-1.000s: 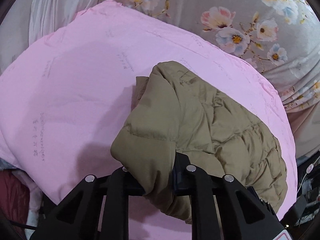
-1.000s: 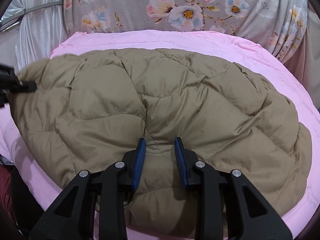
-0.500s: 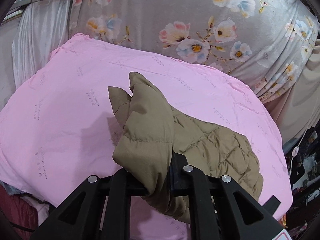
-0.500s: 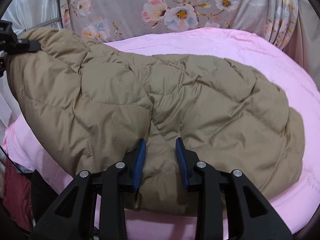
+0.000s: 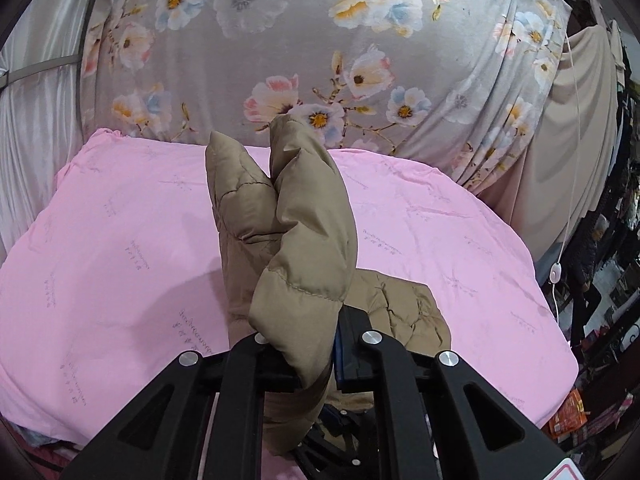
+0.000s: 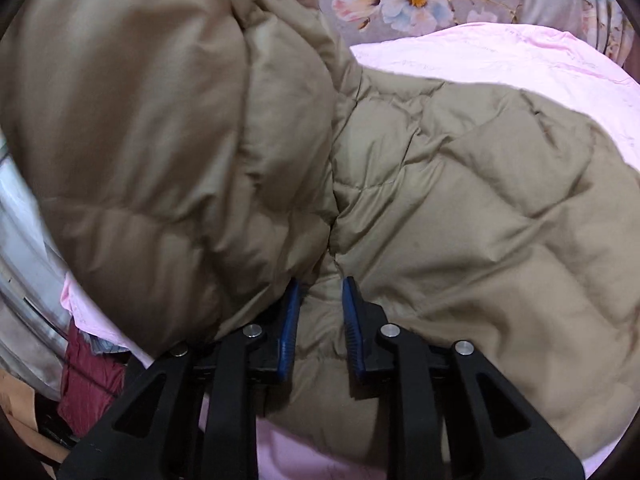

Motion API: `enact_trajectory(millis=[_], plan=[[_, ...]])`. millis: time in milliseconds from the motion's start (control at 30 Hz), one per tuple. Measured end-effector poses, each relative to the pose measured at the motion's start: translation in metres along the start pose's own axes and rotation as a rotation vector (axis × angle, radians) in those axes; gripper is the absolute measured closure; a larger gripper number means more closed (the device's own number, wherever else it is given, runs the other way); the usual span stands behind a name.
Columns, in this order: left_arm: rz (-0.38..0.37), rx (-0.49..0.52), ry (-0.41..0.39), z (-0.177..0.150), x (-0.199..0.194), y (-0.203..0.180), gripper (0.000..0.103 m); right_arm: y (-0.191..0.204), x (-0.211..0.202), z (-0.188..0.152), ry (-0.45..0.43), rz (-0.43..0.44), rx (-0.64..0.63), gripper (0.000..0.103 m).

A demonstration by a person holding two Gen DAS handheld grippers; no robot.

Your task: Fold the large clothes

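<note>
A tan quilted puffer jacket (image 6: 480, 220) lies on a bed with a pink cover (image 5: 120, 240). My left gripper (image 5: 304, 340) holds one padded corner of the jacket (image 5: 296, 220) up above the bed; its jaws are closing and the fabric is pinched between them. In the right wrist view that lifted part hangs as a big fold at the upper left. My right gripper (image 6: 320, 312) is low at the jacket's near edge. Its jaws are closing with a bunch of the fabric pressed between the blue pads (image 6: 290, 320).
A grey floral curtain (image 5: 360, 40) hangs behind the bed, with a white curtain (image 5: 32, 140) at the left. A person (image 5: 588, 264) and clutter are at the far right, beyond the bed's edge. Dark red cloth (image 6: 88, 376) lies below the bed's left edge.
My left gripper has risen with the jacket's corner, which now stands well above the bed. In the right view the lifted part has swung up and closer. The right pads have drawn slightly together.
</note>
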State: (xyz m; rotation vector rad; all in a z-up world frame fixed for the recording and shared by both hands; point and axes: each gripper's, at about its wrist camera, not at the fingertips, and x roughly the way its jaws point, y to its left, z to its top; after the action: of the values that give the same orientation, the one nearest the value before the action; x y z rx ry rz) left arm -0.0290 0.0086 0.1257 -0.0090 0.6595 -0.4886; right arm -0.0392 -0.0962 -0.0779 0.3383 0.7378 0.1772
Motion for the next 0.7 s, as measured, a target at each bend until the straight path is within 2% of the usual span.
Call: enact_trajectory(millis=[100,133,233,367,433,700], plan=[[-0.003,-0.001,-0.007,0.002,-0.001,0.0,0.095,-0.009,-0.032,-0.005,-0.074,-0.054,0.0,0.081],[-0.001,0.0,-0.008,0.002,0.0,0.0,0.095,-0.014,-0.036,-0.008,-0.074,-0.066,0.009,0.081],[-0.006,-0.004,-0.005,0.003,0.005,-0.004,0.095,-0.017,-0.022,-0.014,-0.016,-0.024,0.031,0.081],[-0.012,0.028,0.008,0.001,0.006,-0.014,0.095,-0.001,-0.004,-0.021,-0.01,-0.028,-0.039,0.081],[-0.011,0.042,0.012,-0.001,0.008,-0.019,0.095,0.001,-0.004,-0.02,-0.015,-0.042,-0.065,0.081],[-0.035,0.068,0.025,-0.002,0.017,-0.033,0.095,-0.012,-0.027,-0.019,-0.04,-0.014,-0.038,0.081]])
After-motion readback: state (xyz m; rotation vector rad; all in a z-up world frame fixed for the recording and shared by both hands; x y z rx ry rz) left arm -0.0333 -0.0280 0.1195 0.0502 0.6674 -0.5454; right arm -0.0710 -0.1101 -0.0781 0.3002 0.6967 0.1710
